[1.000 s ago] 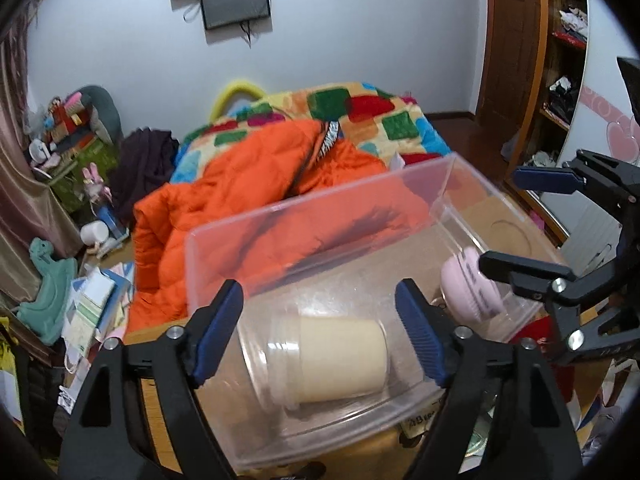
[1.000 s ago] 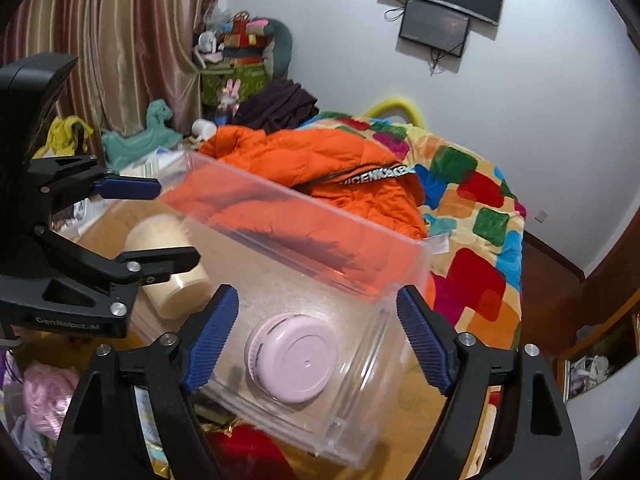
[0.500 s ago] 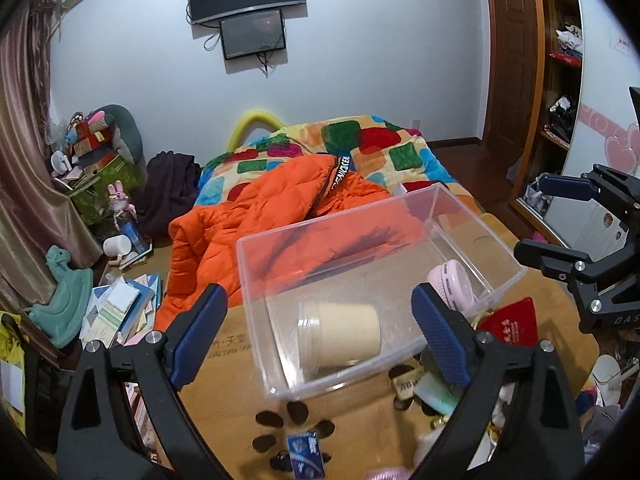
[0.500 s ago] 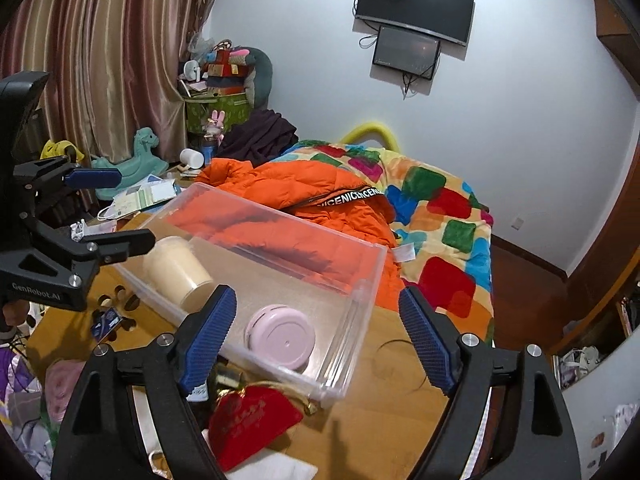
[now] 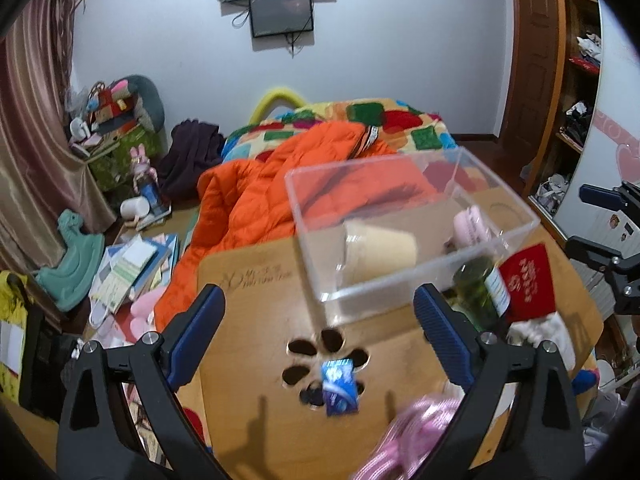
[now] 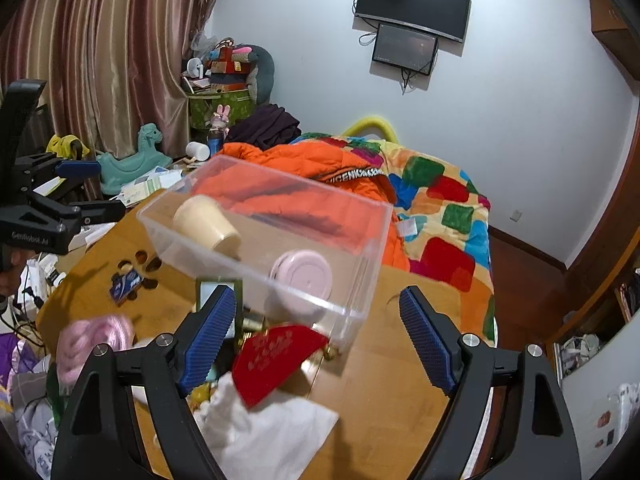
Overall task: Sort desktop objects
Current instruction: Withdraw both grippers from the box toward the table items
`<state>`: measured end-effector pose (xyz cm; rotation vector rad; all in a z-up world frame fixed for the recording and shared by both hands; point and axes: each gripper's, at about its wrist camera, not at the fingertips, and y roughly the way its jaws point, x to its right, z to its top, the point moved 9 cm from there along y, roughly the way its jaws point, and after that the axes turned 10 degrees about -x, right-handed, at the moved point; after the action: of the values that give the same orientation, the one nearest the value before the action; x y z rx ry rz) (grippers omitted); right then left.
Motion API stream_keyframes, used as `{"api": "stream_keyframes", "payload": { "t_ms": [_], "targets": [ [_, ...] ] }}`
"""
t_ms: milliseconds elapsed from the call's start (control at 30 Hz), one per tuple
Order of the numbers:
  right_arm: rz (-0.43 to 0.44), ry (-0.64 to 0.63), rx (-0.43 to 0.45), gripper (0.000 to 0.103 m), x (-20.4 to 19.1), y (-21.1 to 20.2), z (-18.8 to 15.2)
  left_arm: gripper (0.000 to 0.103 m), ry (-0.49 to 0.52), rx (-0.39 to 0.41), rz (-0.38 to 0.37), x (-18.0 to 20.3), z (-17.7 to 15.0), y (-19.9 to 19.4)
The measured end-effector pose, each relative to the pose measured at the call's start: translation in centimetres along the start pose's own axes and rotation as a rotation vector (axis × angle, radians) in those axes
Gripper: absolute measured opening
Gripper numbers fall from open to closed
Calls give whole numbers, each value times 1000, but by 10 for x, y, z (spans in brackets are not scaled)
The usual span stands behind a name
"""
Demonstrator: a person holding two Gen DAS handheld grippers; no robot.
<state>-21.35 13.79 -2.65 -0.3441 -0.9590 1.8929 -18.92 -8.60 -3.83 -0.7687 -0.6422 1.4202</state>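
At the bottom of my left wrist view the left gripper (image 5: 320, 340) has its blue-padded fingers (image 5: 196, 332) spread wide with nothing between them, hanging over the wooden table (image 5: 248, 280) above a small blue packet (image 5: 340, 386). My right gripper (image 6: 316, 340) is likewise wide apart and holds nothing, with a red pouch (image 6: 276, 354) and white cloth (image 6: 264, 436) low between its fingers. Beyond both, mid-frame, the clear plastic bin (image 6: 360, 248) sits on the table holding a cream cup (image 6: 206, 222) lying on its side and a pink round case (image 6: 302, 276)
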Motion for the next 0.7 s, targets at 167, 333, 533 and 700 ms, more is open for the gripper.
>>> {"api": "stream_keyframes", "payload": {
  "t_ms": [167, 333, 533, 700],
  "targets": [
    [8, 11, -26, 82, -5, 5, -21, 96, -9, -41, 0, -8, -24, 11],
    [17, 28, -67, 82, -7, 16, -39, 96, -6, -83, 3, -10, -45, 24],
    [39, 41, -111, 82, -10, 32, -55, 96, 36, -136, -13, 4, -69, 45],
    [64, 66, -150, 82, -10, 47, -65, 94, 44, -149, -24, 9, -76, 60]
  ]
}}
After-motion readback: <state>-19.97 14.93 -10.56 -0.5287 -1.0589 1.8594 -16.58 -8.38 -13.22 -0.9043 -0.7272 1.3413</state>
